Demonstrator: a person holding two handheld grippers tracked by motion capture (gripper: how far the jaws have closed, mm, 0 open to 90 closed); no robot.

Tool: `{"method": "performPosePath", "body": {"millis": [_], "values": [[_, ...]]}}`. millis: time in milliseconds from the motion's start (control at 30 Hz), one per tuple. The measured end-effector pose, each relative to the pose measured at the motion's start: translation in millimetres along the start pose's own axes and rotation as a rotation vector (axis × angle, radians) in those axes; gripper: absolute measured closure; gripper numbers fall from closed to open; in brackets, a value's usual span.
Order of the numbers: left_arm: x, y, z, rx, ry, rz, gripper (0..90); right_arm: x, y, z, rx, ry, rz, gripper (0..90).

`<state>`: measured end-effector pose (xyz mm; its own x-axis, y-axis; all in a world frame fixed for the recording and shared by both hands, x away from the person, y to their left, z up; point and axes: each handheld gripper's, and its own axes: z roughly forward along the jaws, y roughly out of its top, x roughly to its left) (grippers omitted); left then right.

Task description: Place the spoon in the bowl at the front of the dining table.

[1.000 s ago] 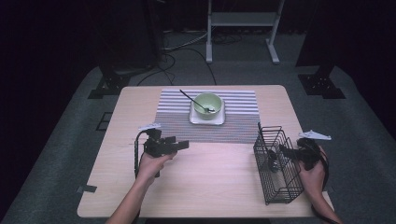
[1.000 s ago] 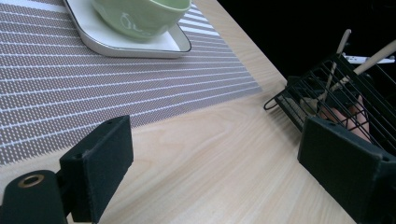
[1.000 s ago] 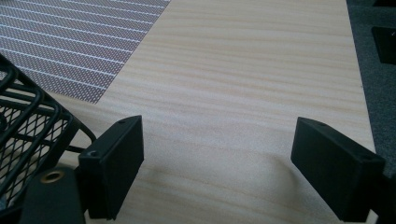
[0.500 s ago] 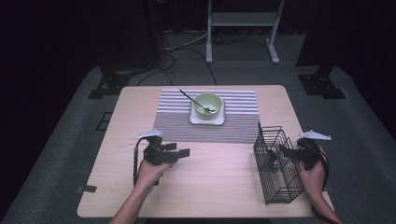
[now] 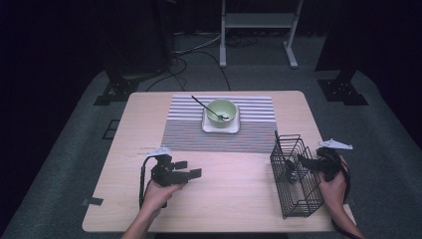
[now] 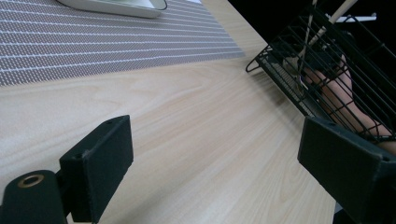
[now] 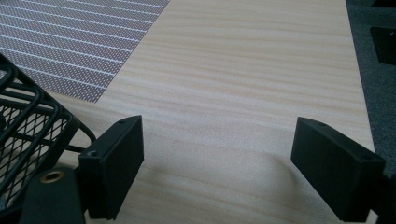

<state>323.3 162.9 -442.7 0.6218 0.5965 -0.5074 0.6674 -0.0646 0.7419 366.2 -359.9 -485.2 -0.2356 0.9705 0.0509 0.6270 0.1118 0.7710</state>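
A black wire basket (image 5: 293, 181) stands at the table's right near corner. My right gripper (image 5: 304, 162) is held just right of it, jaws open over bare wood (image 7: 224, 170), with the basket (image 7: 28, 121) at its left. My left gripper (image 5: 189, 169) hovers open over the left near part of the table, empty. It faces right (image 6: 222, 172) toward the basket (image 6: 322, 60), and the person's right hand shows through the wires. A green bowl (image 5: 221, 108) with a spoon (image 5: 206, 107) in it sits on a white square plate (image 5: 220, 128).
The plate rests on a striped grey mat (image 5: 189, 132) at the far middle of the wooden table (image 5: 239, 199). The mat (image 6: 93, 42) and plate edge (image 6: 112, 5) also show ahead of the left gripper. Dark floor, stands and cables surround the table.
My left gripper has drifted toward the near edge of the table, still open. The right gripper and the basket have stayed put.
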Motion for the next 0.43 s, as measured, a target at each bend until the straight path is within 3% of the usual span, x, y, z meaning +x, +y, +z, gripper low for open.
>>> {"method": "performPosePath", "body": {"millis": [233,300,433], "values": [[-6.0,-9.1,-3.2,-0.001,-0.016,-0.006,9.4,0.3,-0.2,0.0,0.001,0.000,-0.001,16.1],[-7.3,-12.4,-3.3,-0.006,-0.051,-0.031,9.4,0.4,-0.1,0.0,0.001,0.000,-0.002,16.1],[-11.4,-16.4,-2.2,0.004,-0.067,-0.034,9.4,0.1,0.1,0.4,0.007,0.000,-0.003,16.1]]}}
